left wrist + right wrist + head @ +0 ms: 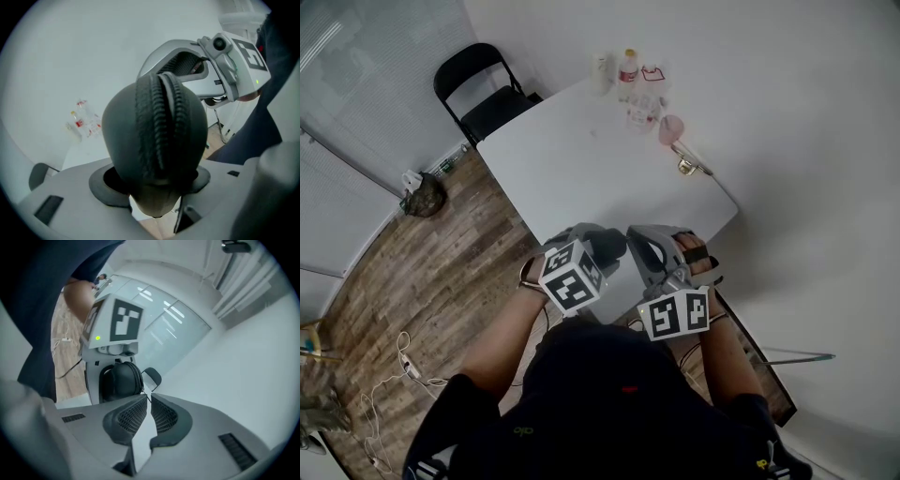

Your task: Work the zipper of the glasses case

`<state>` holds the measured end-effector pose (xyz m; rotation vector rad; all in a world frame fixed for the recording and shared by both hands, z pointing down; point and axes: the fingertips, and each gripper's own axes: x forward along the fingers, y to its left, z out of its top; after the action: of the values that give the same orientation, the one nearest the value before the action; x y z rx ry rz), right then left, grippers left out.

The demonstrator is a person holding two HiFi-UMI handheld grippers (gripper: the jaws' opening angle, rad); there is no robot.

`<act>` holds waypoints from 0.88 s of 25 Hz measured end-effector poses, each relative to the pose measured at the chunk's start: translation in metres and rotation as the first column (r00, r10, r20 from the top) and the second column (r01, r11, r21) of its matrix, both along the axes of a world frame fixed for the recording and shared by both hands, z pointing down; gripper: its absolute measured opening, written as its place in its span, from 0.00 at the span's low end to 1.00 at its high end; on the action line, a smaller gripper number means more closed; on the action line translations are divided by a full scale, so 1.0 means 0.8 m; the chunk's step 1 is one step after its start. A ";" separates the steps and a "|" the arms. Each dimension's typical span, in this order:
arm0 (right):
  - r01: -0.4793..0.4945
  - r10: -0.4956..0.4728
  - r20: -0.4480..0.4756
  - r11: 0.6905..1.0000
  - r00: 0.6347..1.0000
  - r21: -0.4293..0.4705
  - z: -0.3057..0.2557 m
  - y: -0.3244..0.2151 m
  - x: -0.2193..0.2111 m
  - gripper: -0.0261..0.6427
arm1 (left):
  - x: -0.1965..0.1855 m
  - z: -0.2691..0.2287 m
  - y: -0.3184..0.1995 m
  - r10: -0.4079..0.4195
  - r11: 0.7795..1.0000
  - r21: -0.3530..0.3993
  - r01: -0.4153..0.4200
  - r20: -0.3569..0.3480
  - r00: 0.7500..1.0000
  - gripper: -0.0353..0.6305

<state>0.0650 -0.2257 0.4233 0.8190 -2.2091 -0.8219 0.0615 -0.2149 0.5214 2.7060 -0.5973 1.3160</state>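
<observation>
Right now the dark grey oval fabric glasses case (154, 136) sits clamped across its width between the wide-set jaws of the left gripper (151, 180). It is held in the air with the white table (581, 159) below the case. Its long axis runs out along those jaws, and the black ribbed zipper (157, 117) curves over the end of the case. The right gripper (146, 401) is just beside the case on that zipper side, jaws pressed together, tips at the seam. Whether they pinch a pull tab I cannot tell. My guess is the right hand works the zipper by travelling along the case's length.
</observation>
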 end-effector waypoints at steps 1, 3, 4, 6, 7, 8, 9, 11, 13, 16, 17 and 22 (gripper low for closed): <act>-0.014 0.017 0.082 0.999 0.997 -0.045 -0.009 -0.002 0.002 0.07 | -0.001 -0.010 -0.006 -0.012 0.998 0.056 0.013 -0.024 1.000 0.47; -0.006 0.043 0.262 0.990 0.964 -0.141 -0.028 -0.005 0.009 0.07 | -0.002 -0.029 -0.014 -0.024 0.989 0.142 0.034 -0.069 0.997 0.47; 0.017 0.054 0.352 0.981 0.935 -0.195 -0.035 -0.006 0.014 0.07 | -0.002 -0.037 -0.018 -0.026 0.983 0.180 0.041 -0.084 0.996 0.47; 0.108 0.103 0.530 0.929 0.842 -0.353 -0.040 -0.008 0.024 0.07 | -0.003 -0.051 -0.029 -0.022 0.966 0.253 0.046 -0.096 0.995 0.47; 0.192 0.144 0.626 0.878 0.767 -0.438 -0.042 -0.007 0.029 0.07 | -0.003 -0.057 -0.032 -0.018 0.958 0.283 0.045 -0.098 0.995 0.47; 0.299 0.200 0.714 0.808 0.671 -0.507 -0.046 -0.004 0.032 0.07 | -0.004 -0.064 -0.033 -0.012 0.951 0.307 0.042 -0.100 0.995 0.47; 0.417 0.267 0.782 0.725 0.563 -0.548 -0.052 0.002 0.035 0.07 | -0.005 -0.071 -0.032 -0.004 0.945 0.326 0.037 -0.100 0.995 0.47; 0.630 0.401 0.840 0.558 0.366 -0.541 -0.063 0.017 0.036 0.07 | -0.007 -0.083 -0.024 0.014 0.933 0.360 0.023 -0.100 0.995 0.47; 0.763 0.499 0.833 0.435 0.238 -0.478 -0.064 0.027 0.034 0.10 | -0.007 -0.089 -0.021 0.027 0.920 0.392 0.011 -0.093 0.995 0.47; 0.871 0.600 0.791 0.317 0.123 -0.375 -0.056 0.029 0.034 0.21 | -0.003 -0.091 -0.024 0.039 0.903 0.429 -0.004 -0.074 0.996 0.47; 0.896 0.627 0.774 0.290 0.088 -0.337 -0.057 0.029 0.034 0.21 | -0.002 -0.092 -0.024 0.044 0.898 0.440 -0.010 -0.067 0.997 0.47; 0.952 0.695 0.719 0.204 0.023 -0.228 -0.057 0.033 0.028 0.21 | 0.002 -0.089 -0.025 0.060 0.879 0.474 -0.048 -0.009 0.998 0.47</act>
<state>0.0874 -0.1995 0.3780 -0.0273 -3.0833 2.1847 0.0632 -0.2345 0.4506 3.1341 -0.9618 1.2860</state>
